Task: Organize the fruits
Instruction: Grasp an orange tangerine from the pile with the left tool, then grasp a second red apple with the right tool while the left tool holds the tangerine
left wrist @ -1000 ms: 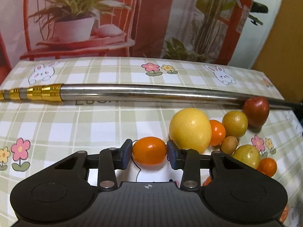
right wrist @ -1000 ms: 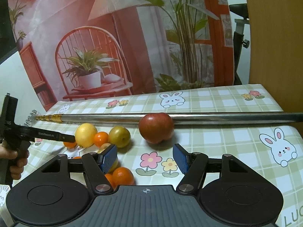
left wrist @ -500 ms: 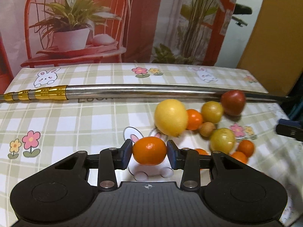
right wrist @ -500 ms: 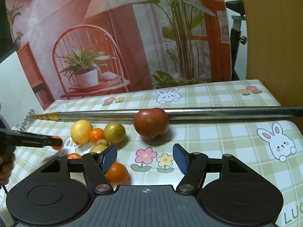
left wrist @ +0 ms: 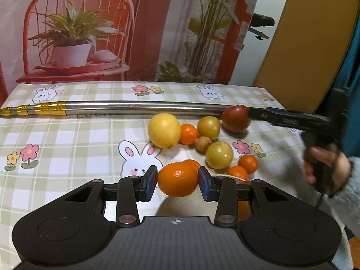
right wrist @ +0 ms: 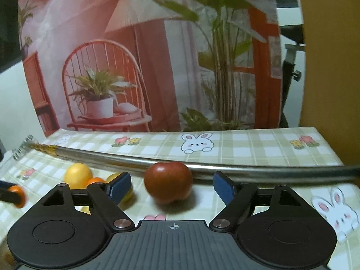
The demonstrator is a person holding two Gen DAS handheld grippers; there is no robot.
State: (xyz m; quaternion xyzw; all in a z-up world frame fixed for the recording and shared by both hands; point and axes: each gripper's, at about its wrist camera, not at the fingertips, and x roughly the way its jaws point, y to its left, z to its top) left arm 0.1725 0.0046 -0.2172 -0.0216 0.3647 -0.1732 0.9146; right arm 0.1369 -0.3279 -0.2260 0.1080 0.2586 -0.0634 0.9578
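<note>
My left gripper (left wrist: 177, 181) is shut on an orange tangerine (left wrist: 177, 182), held above the checked tablecloth (left wrist: 67, 144). Beyond it lies a cluster of fruit: a big yellow lemon (left wrist: 164, 130), a yellow-green fruit (left wrist: 208, 127), a small brown fruit (left wrist: 203, 144) and several small tangerines (left wrist: 248, 163). A red apple (right wrist: 168, 182) rests against the metal rod (right wrist: 247, 171). My right gripper (right wrist: 172, 185) is low at the apple with its jaws opening. The apple sits between the blue pads (right wrist: 222, 185), which do not touch it.
The long steel rod with a gold end (left wrist: 40, 110) crosses the table behind the fruit. A hand (left wrist: 326, 164) holds the right gripper's handle at the table's right edge. A printed backdrop of chair and plants (left wrist: 72, 45) stands behind the table.
The left gripper has lifted and drawn back from the fruit cluster with the tangerine. The right gripper has moved in close to the red apple and its jaws have widened.
</note>
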